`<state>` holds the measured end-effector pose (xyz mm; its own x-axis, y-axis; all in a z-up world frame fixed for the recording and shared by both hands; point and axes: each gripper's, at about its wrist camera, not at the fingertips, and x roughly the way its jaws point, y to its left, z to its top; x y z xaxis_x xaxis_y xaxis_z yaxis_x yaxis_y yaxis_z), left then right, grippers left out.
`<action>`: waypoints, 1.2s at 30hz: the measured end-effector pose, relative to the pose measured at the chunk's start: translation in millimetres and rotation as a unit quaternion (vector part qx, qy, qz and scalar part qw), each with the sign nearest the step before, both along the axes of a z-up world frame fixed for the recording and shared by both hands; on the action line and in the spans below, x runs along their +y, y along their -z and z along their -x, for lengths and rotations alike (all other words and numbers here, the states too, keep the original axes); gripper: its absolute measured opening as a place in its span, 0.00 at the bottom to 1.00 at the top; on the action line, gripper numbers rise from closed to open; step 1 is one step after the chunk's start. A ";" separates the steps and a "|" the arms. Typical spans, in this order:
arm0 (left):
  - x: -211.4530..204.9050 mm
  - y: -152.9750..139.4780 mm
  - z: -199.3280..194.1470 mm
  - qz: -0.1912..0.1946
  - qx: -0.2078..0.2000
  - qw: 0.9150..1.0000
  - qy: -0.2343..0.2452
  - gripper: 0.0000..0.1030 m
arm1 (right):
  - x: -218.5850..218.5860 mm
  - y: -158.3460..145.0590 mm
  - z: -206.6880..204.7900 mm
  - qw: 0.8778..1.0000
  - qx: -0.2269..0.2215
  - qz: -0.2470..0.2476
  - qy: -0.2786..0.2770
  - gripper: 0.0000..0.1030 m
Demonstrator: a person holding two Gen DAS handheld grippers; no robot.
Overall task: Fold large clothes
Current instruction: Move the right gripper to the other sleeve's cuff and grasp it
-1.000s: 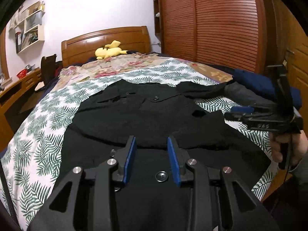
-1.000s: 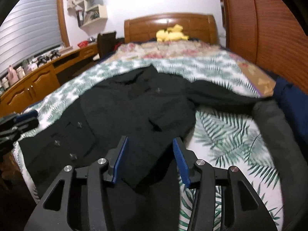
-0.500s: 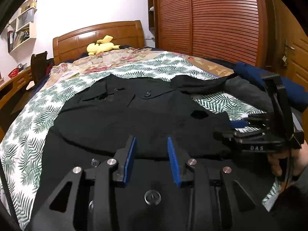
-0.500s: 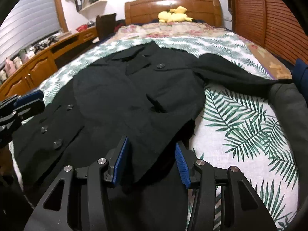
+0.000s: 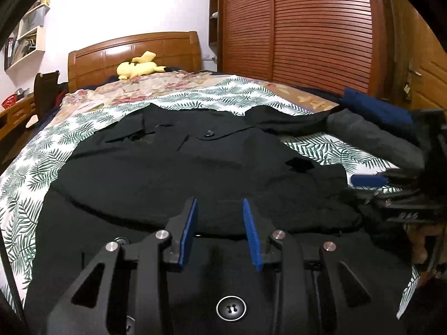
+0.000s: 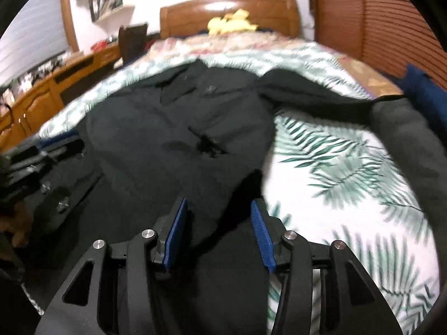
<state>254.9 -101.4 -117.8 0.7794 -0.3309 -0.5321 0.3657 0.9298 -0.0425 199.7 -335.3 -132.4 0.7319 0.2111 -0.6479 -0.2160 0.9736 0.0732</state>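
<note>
- Your left gripper [image 5: 219, 203]: fingers spread, nothing pinched, over black coat [image 5: 173, 173] hem on bed [image 5: 25, 167]; big button [image 5: 231, 308] shows only here.
- Right gripper [image 6: 218, 209]: fingers apart, empty, at coat's edge; blurry view shows desk [image 6: 42, 95].

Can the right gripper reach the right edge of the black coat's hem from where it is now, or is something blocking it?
Probably yes. The right gripper is open and hangs just above the black coat, whose edge lies between its fingers. Nothing lies on that edge; the left gripper is off to the side.
</note>
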 end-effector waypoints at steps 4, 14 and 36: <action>1.0 -1.6 2.9 0.003 -0.004 1.000 0.002 0.31 | -18.0 -20.3 8.2 0.999 -0.025 0.014 0.022 0.47; 0.9 -0.1 1.4 0.001 0.000 1.000 -0.005 0.31 | -80.3 -44.8 -98.5 0.995 -0.004 -0.011 0.097 0.62; 1.4 -0.7 7.3 0.004 0.002 1.000 0.007 0.31 | -116.9 -8.7 -219.4 0.981 0.060 0.043 0.181 0.12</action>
